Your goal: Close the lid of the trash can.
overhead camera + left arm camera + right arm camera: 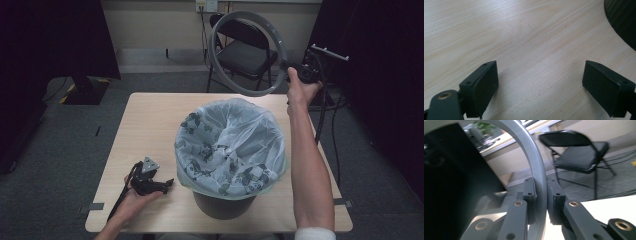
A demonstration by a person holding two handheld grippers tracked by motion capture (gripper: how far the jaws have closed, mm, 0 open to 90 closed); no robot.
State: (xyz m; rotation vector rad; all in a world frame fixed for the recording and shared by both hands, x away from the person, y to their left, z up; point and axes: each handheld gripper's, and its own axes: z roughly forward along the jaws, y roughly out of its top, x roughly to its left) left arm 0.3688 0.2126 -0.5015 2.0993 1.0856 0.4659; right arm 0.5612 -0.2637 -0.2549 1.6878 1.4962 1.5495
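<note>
One pale wooden table with rounded corners filled the middle of the high view, standing on grey carpet. On it stood one dark round waste bin, lined with one translucent white plastic bag printed with grey-green figures, whose edge was folded out over the bin's top. Beyond the table's far edge stood one black folding chair against a beige wall. One large grey ring-shaped hoop was held up in the air past the table's far right corner, upright and facing the camera, well apart from the bin. Two hand-held black grippers were in use. The right gripper was clenched on the hoop, its two pads pressing the grey band from either side. The left gripper lay low in the person's palm near the table's front left corner, just beside the bin, its jaws spread wide over bare wood and grasping nothing.
</note>
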